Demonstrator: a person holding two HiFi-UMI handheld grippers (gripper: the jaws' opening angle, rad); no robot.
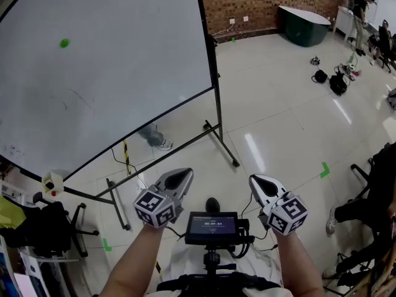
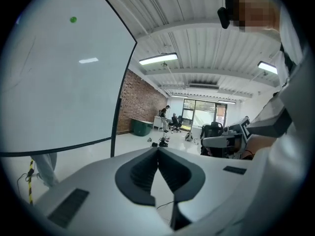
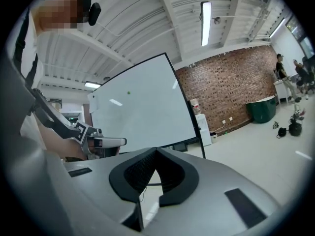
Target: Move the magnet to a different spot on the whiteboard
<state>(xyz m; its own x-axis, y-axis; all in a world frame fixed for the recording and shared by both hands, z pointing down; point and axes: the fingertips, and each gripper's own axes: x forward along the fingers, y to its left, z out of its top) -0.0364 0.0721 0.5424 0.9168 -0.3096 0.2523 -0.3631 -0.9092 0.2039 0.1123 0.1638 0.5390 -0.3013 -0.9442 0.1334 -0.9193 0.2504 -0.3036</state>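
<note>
The green magnet [image 1: 64, 43] sits far up the whiteboard [image 1: 136, 60], on its left. The left gripper [image 1: 182, 176] and right gripper [image 1: 256, 182] hover near the person, both with jaws closed and empty, probably because the reach hasn't begun.

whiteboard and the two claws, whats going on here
A person holds a claw in each hand, low in front of the body and apart from the whiteboard. The left claw and the right claw are both shut with nothing between them. The green magnet sits high on the board's left part, untouched.
</note>
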